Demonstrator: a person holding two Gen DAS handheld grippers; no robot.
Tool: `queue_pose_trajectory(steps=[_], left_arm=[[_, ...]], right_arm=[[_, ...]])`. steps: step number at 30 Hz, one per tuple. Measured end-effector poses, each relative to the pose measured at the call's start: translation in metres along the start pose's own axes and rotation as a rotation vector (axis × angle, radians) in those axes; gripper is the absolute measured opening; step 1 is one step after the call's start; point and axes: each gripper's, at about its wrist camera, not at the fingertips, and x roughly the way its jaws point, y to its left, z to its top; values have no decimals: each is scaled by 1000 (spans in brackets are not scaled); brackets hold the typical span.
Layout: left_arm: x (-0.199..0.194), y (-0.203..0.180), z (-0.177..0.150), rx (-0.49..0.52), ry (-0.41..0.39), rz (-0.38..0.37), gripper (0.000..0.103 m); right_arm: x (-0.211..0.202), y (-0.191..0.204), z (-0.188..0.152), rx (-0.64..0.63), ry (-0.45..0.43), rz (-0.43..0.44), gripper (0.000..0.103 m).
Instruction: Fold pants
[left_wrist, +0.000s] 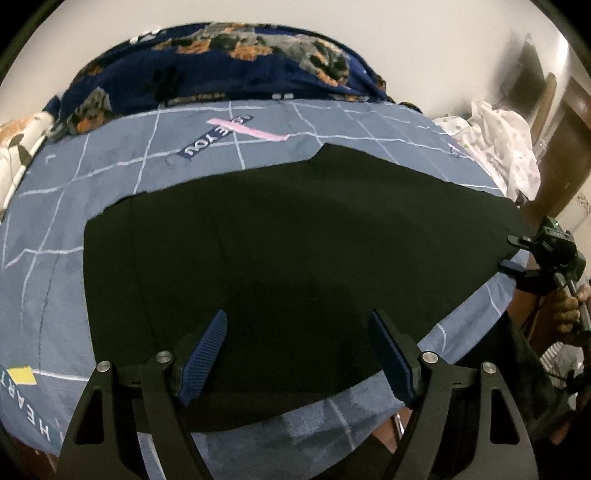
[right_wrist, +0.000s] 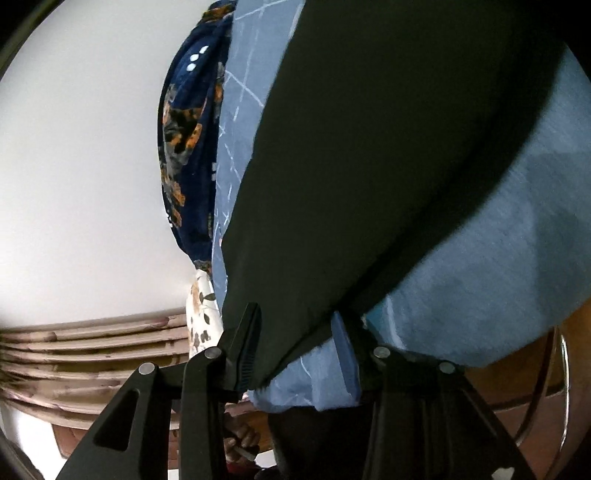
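Note:
Black pants (left_wrist: 295, 229) lie spread flat across a blue bedsheet (left_wrist: 55, 221) with white grid lines. My left gripper (left_wrist: 299, 314) hovers over the near edge of the pants, open, with nothing pinched between its blue pads. At the pants' right end, my right gripper (left_wrist: 511, 254) is held by a hand (left_wrist: 569, 310) at the bed's edge. In the right wrist view the picture is rolled. The pants (right_wrist: 369, 166) run away from my right gripper (right_wrist: 295, 314), whose fingers stand apart with the pants' corner and a fold of bedsheet (right_wrist: 498, 258) between them, not clamped.
A dark blue dog-print blanket (left_wrist: 221, 74) is bunched along the far side against a white wall. White dotted cloth (left_wrist: 498, 147) is piled at the far right corner. A pink strip (left_wrist: 251, 129) is printed on the sheet. Brown ribbed wood (right_wrist: 92, 350) stands beyond the bed.

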Motion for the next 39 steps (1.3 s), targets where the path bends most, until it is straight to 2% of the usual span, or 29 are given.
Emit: queue_pose_trajectory(steps=[3, 4, 5, 6, 13, 20, 25, 28, 32, 33, 35, 37, 39], left_arm=[[1, 2, -2, -14, 9, 3, 78], [0, 3, -1, -16, 4, 10, 78], [-1, 4, -1, -20, -3, 14, 78], [-2, 5, -1, -26, -7, 14, 78], [2, 14, -1, -68, 11, 19, 78], [8, 14, -5, -57, 35, 27, 78], [12, 11, -7, -37, 45, 37, 78], [13, 11, -7, -43, 46, 30, 78], [11, 13, -6, -55, 39, 13, 78], [10, 13, -6, -61, 34, 6, 78], [7, 14, -5, -74, 24, -1, 78], [6, 15, -3, -87, 20, -4, 78], [6, 15, -3, -93, 17, -1, 78]], right_arm=[[10, 4, -2, -4, -3, -11, 38], [13, 4, -4, -11, -5, -19, 35], [16, 6, -6, -27, -8, -41, 19], [17, 6, -8, -38, -9, -61, 8], [15, 2, -17, -70, -30, -140, 3], [16, 2, -16, -34, -29, -114, 3], [5, 4, -12, 3, -32, -30, 10], [-37, 13, -1, -54, -138, -40, 10], [-124, -6, 31, -54, -404, -140, 26], [-158, -19, 41, -24, -506, -161, 26], [-204, -38, 52, 24, -639, -168, 26], [-239, -54, 58, 60, -733, -205, 27], [-257, -68, 64, 97, -765, -196, 29]])
